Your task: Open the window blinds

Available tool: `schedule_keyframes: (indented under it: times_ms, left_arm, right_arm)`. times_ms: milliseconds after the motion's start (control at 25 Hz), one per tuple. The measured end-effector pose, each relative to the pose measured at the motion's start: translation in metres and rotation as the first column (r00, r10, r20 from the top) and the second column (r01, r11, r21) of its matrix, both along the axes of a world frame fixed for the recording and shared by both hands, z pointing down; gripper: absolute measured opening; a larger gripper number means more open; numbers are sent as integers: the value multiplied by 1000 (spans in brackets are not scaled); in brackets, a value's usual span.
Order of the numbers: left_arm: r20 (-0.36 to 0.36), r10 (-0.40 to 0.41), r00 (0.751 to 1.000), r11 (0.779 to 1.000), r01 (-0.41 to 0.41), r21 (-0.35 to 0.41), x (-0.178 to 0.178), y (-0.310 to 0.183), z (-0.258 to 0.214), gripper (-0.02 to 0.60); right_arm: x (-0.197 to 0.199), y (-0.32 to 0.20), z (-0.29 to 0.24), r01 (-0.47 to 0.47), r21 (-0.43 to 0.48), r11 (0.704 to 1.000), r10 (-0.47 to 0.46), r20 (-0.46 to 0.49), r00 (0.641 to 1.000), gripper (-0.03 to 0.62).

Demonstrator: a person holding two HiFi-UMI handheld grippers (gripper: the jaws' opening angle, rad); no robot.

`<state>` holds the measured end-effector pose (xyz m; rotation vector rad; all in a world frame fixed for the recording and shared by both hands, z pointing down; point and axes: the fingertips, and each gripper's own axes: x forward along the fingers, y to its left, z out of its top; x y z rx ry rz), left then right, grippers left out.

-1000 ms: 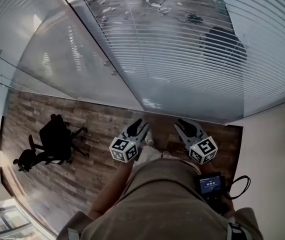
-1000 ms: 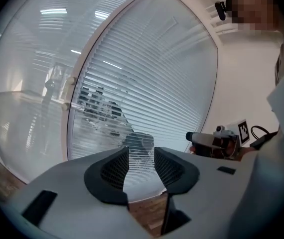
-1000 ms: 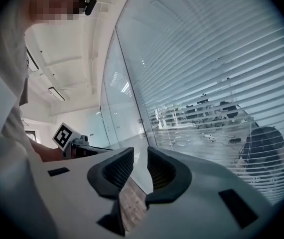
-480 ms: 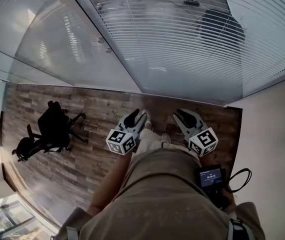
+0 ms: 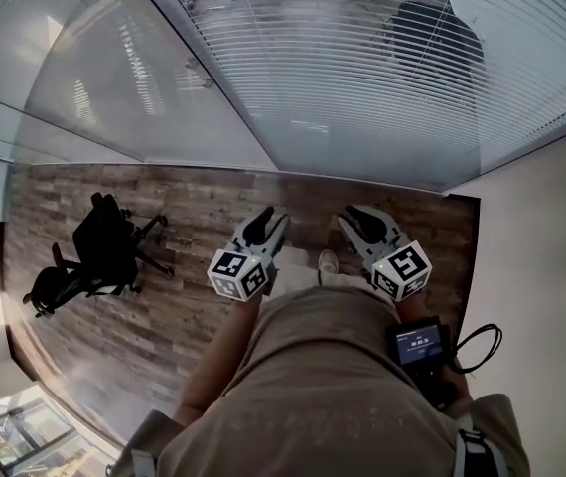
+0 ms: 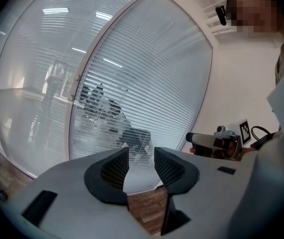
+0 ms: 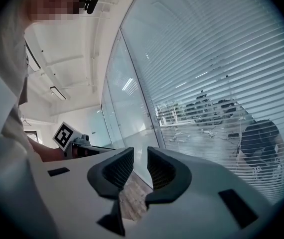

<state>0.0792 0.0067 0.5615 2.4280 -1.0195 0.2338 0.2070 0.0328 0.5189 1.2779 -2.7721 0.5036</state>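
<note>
Blinds [image 5: 362,78] across the upper middle and right of the head view, fully lowered, slats tilted just enough to show a dim room and a dark chair [image 5: 432,33] beyond. Same blinds at the centre of the left gripper view [image 6: 147,83] and over the right half of the right gripper view [image 7: 216,73].

Left gripper [image 5: 266,225] at lower centre, right gripper [image 5: 364,227] just to its right, both above bare floor [image 5: 184,217]. Both aimed at the foot of the blinds and well short of them. Jaws of each parted and empty, with only slats and floor showing through the gaps [image 6: 141,158] [image 7: 139,166].

Probably light and flimsy: thin slats, slick, easily bent or kinked. Not to be pinched or pushed directly. Better to take hold of a control at the edge: wand, cord or knob. None to be made out for certain here. Small fitting [image 5: 201,68] on the frame [image 5: 243,122] at the left edge of the blinds, upper left of centre, too small to identify. If a knob, likely a narrow grip and a stiff turn. If a cord, thin and slippery, so clamp squarely and pull gently.
</note>
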Motion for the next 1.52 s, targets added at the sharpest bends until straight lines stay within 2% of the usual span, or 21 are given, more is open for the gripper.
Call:
schedule_keyframes:
  times_ms: [360,560,880,1240,1520]
  left_arm:
    - [-15,24,1000,1000,-24,7,-18,-4,2,155]
    - [-18,38,999,999,-38,8,-47,12,-1,155]
    - [-19,29,999,999,-29,-19,-129,66,6,155]
    - [-26,16,1000,1000,-17,-20,-189,137,9,155]
    - [-49,40,998,998,-42,-43,-212,213,19,155]
  right_arm:
    - [-18,-6,0,-39,4,999,39,-13,999,91]
    - [-55,9,4,-34,-23,999,33,-22,999,91]
    - [-144,52,-2,9,-22,1000,-10,-26,1000,91]
    - [-200,130,6,9,-41,999,-10,-35,999,91]
    - [-224,206,11,-19,-65,998,16,-49,999,91]
